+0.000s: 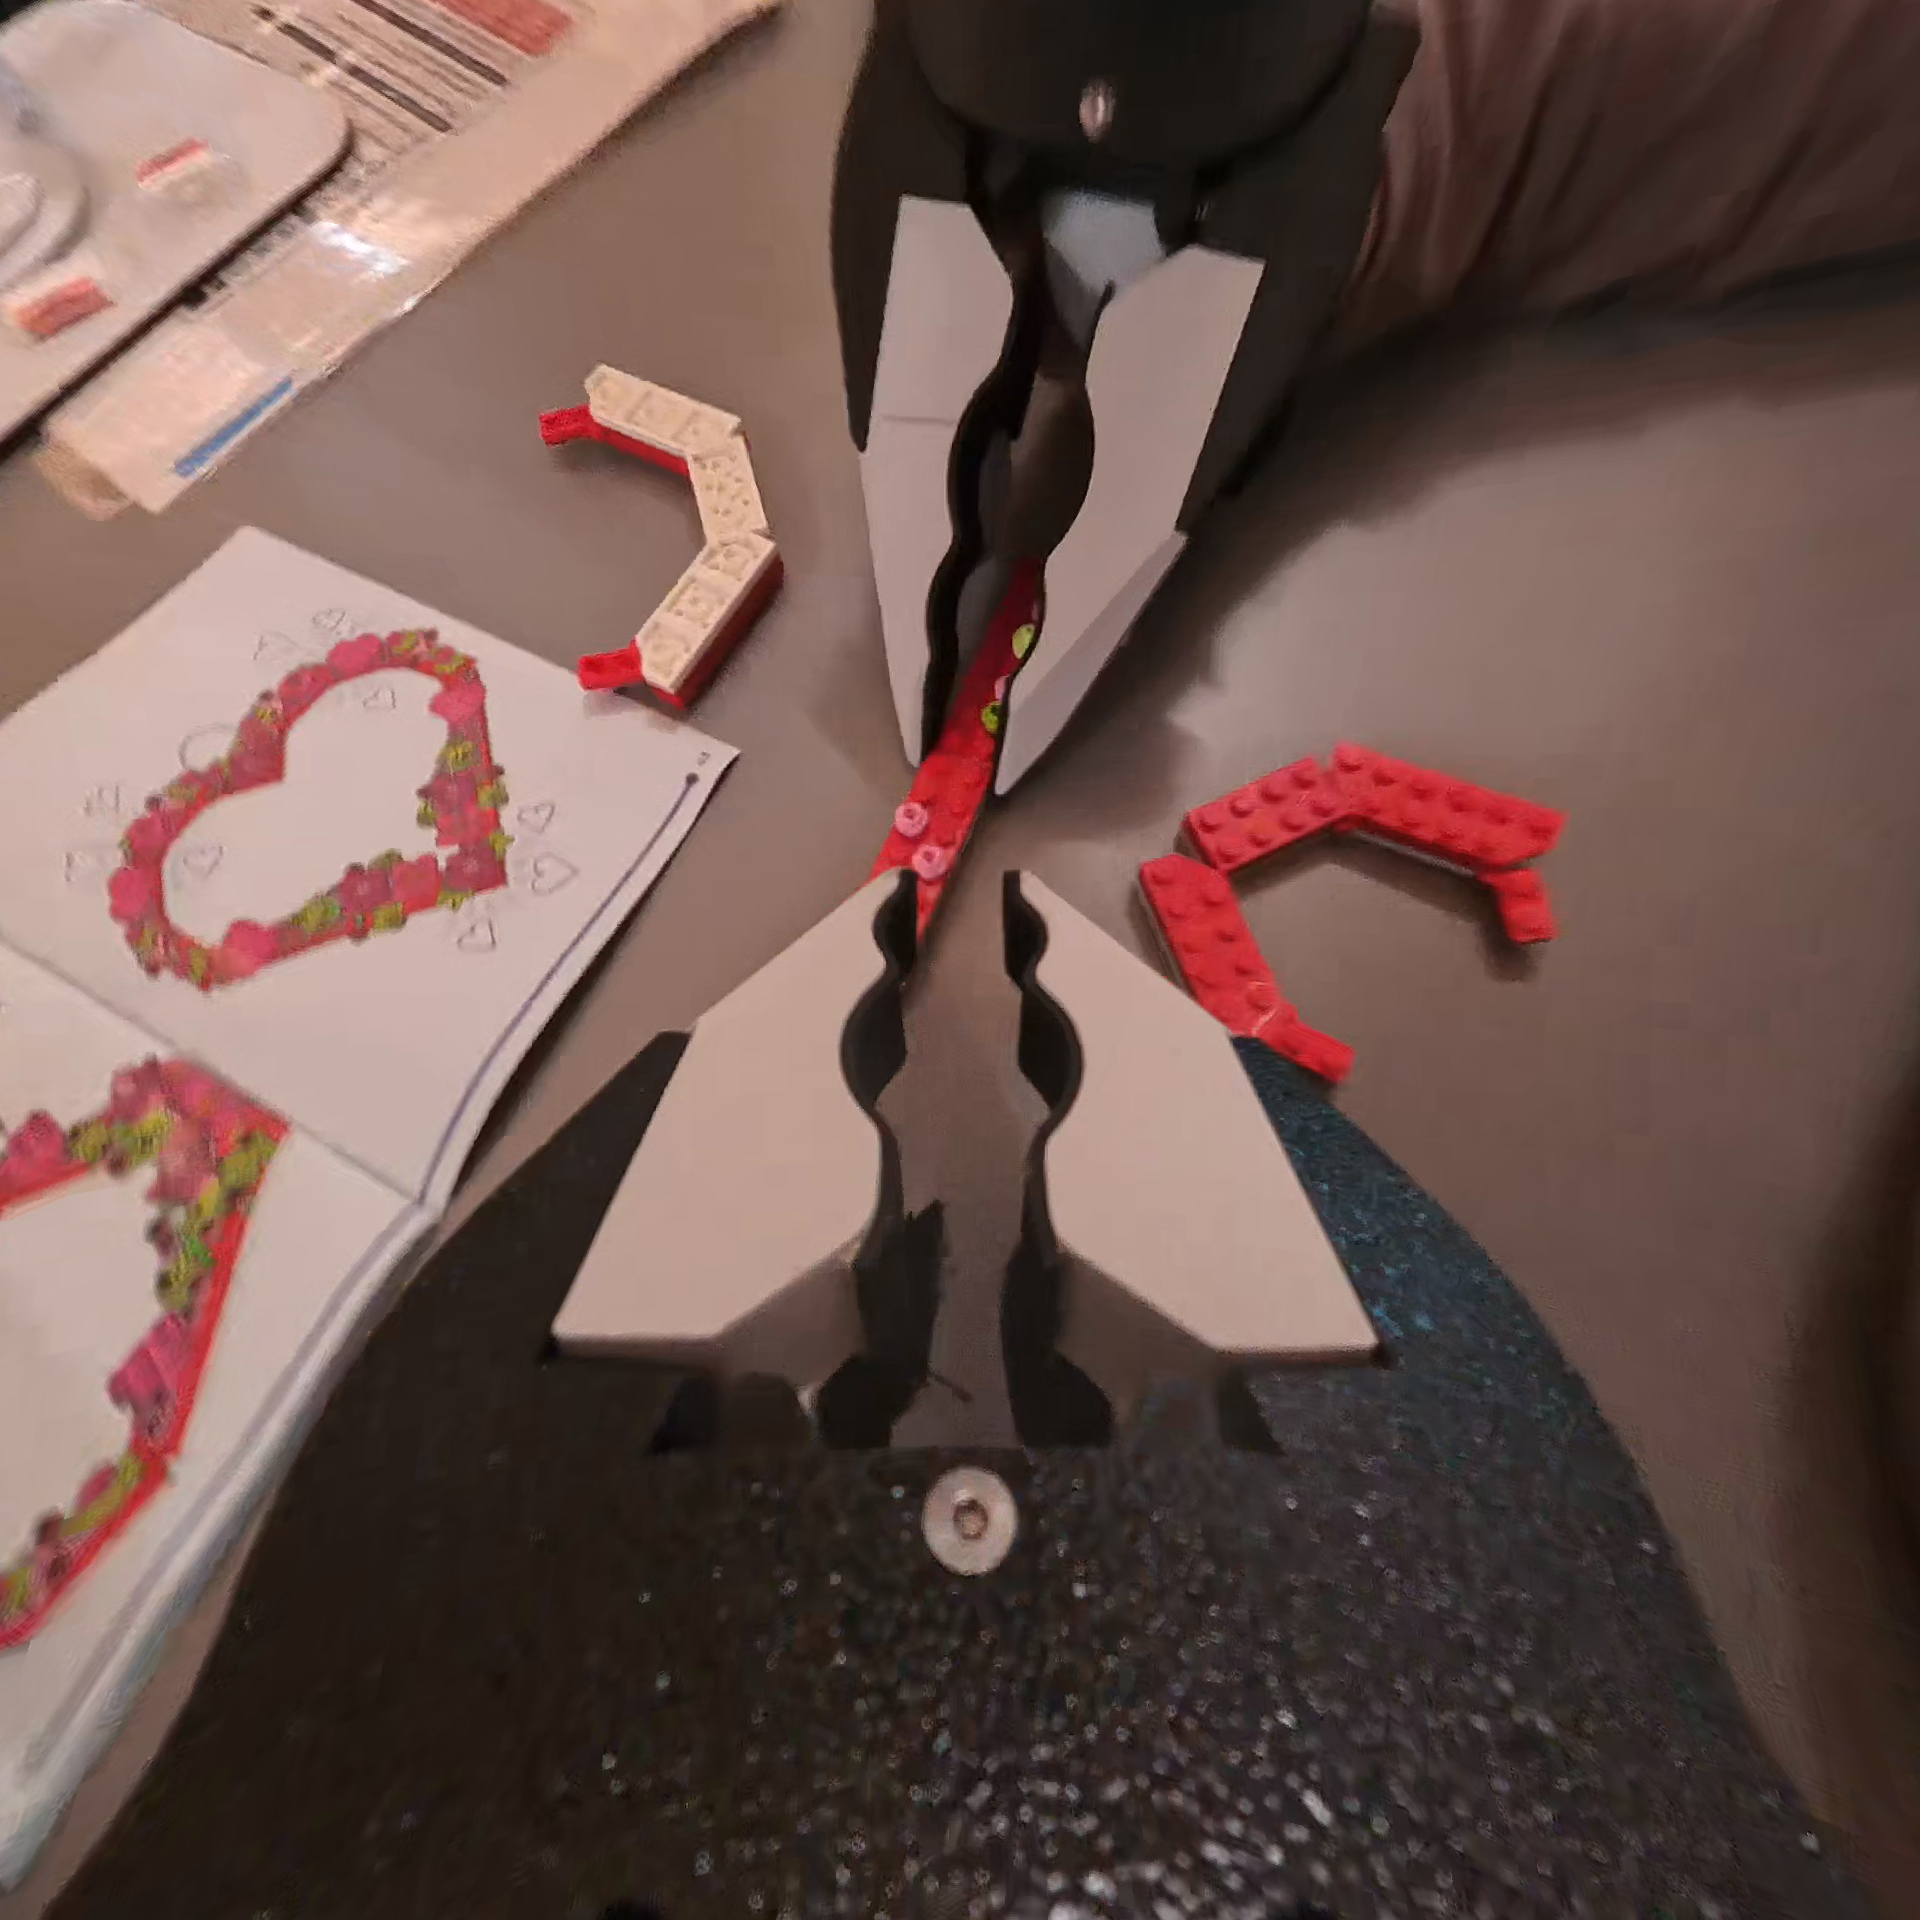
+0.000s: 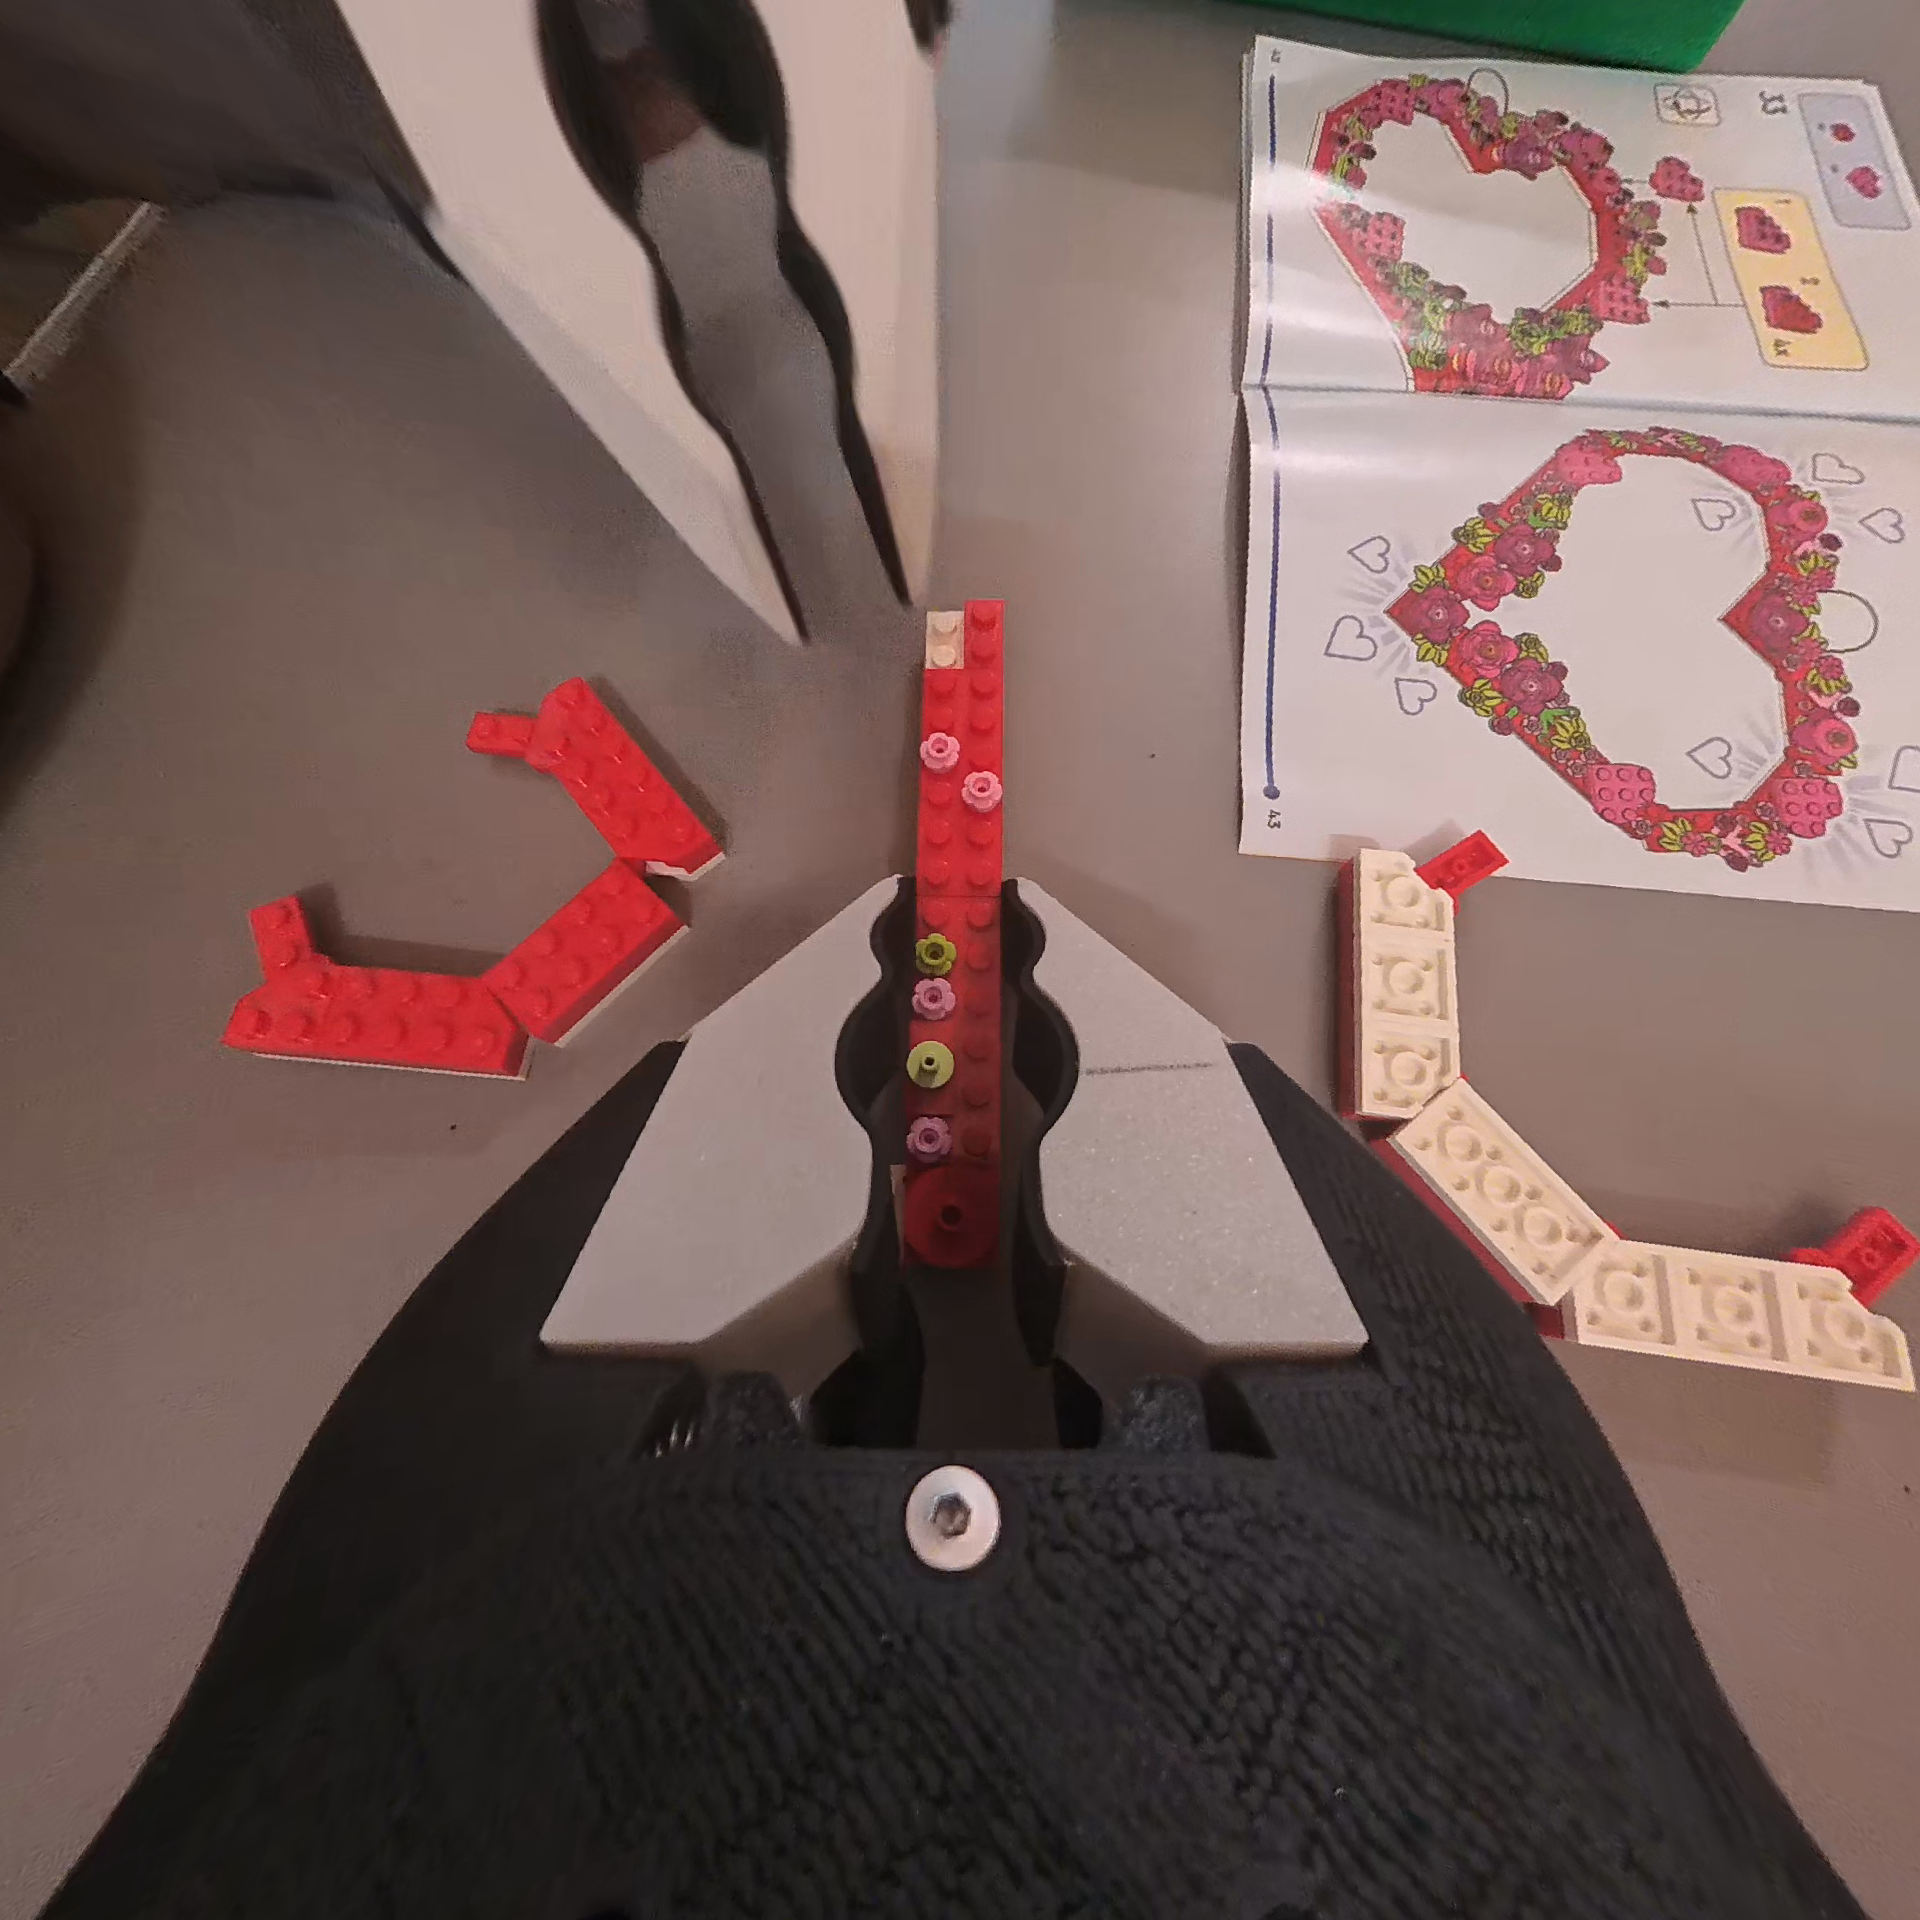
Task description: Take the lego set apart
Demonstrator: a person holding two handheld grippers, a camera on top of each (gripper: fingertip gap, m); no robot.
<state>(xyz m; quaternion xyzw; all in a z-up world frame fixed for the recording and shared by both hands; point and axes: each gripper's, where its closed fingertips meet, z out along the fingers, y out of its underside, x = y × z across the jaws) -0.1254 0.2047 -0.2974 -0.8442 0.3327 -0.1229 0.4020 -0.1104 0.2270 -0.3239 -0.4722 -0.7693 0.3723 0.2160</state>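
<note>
My right gripper (image 2: 958, 891) is shut on a long red lego strip (image 2: 961, 831) that carries small pink and green flower studs. It holds the strip just above the grey table, with the free end pointing away. In the left wrist view the strip (image 1: 951, 800) runs from the right gripper (image 1: 961, 764) toward my left gripper (image 1: 956, 883). My left gripper is open, and its left fingertip sits beside the strip's near end. From the right wrist view, the left gripper (image 2: 852, 608) hangs just left of the strip's far end.
A curved red plate section (image 1: 1351, 862) (image 2: 468, 966) and a curved section lying white side up (image 1: 707, 520) (image 2: 1496, 1174) lie on the table either side of the strip. An open instruction booklet (image 1: 343, 935) (image 2: 1558, 644) lies nearby. Packaging papers (image 1: 312, 208) sit at the back. The left gripper's tips are roughly 5 centimeters from the right gripper's.
</note>
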